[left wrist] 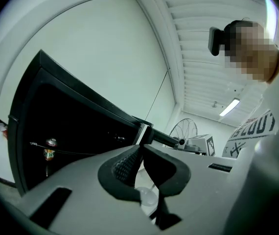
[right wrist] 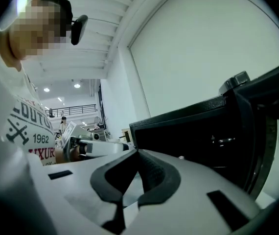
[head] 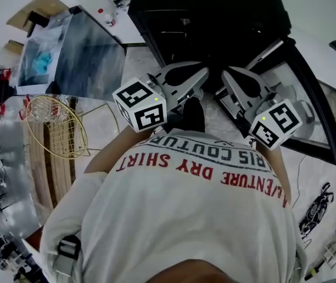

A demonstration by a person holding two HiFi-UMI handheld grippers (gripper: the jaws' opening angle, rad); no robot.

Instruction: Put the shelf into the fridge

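Black fridge stands open directly ahead of both grippers, and inside it a thin shelf runs level, long axis across the opening, bearing a can. Left gripper and right gripper are each pressed together on nothing, side by side near the person's chest. A grey glossy panel lies left of the fridge, nearer the left gripper, so the scene fits a shelf already seated or one awaiting pickup there.
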